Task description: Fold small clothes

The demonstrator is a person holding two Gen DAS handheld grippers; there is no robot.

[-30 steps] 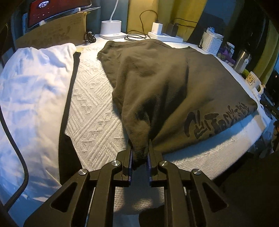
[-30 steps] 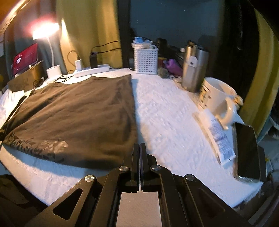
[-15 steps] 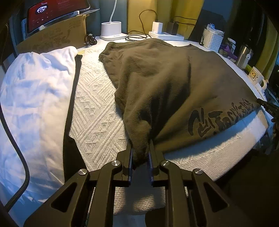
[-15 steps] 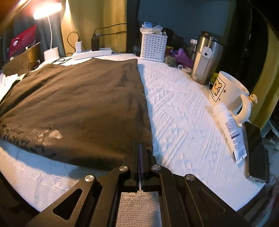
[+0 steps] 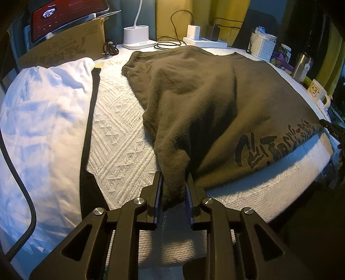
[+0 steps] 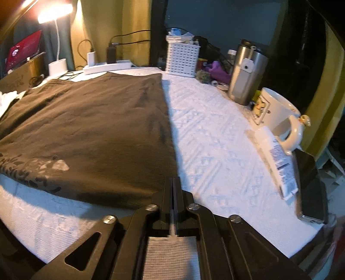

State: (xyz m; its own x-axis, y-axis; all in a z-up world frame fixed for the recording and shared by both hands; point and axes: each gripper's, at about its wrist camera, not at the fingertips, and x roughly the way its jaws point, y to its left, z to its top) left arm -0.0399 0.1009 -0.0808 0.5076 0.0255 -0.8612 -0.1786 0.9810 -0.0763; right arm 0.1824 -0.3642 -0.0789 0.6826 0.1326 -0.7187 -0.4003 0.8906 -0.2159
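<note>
Jaws of the left gripper [image 5: 172,183] have just been easing apart but still pinch a bunched corner of the dark olive-brown cotton T-shirt [image 5: 215,107]. The cloth rises in a tented ridge from the white diamond-weave table cover [image 5: 120,150] up to the pads. The shirt otherwise lies spread flat across the cover towards 12 o'clock, its black printed lettering [image 5: 276,144] along the near hem at 3 o'clock.

The right gripper [image 6: 173,183] has just been opening too. Only a thin slit shows between its jaws, with nothing in it, and its tips sit at the shirt's near corner.

Only the left view shows a crumpled white fabric bundle [image 5: 43,118] at 9 o'clock, a cardboard box [image 5: 64,47] at 11 o'clock and, behind it, a red-lit screen [image 5: 64,15].

Only the right view shows bare cover beside the shirt's straight edge. At 3 o'clock there lie a dark phone [image 6: 312,189] and a white printed tube [image 6: 278,159], the tube leaning on a cream mug [image 6: 278,112]. A steel tumbler [image 6: 243,79] stands at 2 o'clock, and farther back a white lattice basket [image 6: 183,58] and a white power strip [image 6: 107,66].
</note>
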